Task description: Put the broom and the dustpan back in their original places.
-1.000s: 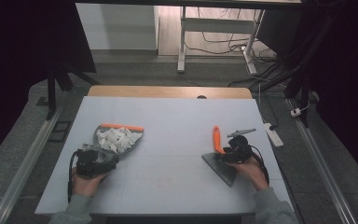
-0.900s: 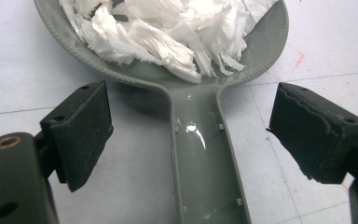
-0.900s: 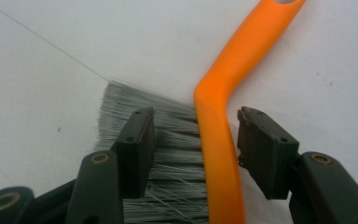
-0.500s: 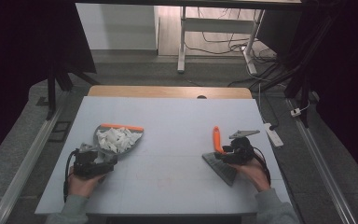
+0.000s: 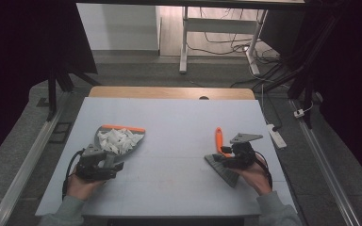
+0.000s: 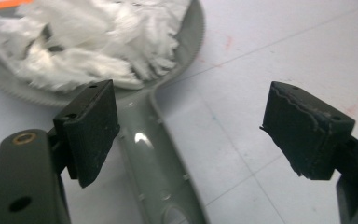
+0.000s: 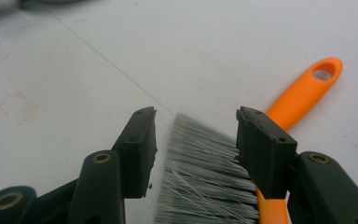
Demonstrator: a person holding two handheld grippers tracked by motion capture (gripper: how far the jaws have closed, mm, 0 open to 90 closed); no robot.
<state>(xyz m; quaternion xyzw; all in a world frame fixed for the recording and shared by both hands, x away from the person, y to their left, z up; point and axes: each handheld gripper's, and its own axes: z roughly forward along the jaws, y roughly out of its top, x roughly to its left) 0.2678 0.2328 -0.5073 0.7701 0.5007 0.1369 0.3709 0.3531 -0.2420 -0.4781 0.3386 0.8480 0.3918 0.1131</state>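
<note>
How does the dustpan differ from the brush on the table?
The dustpan is grey with an orange edge and holds white paper scraps; the brush has an orange handle, grey bristles and carries nothing. The dustpan lies at the left, the brush at the right. Both lie on the table.

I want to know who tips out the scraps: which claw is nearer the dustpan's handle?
Left. The left claw straddles the dustpan's handle, jaws open, one pad beside it. The right claw is far across the table, over the brush.
</note>
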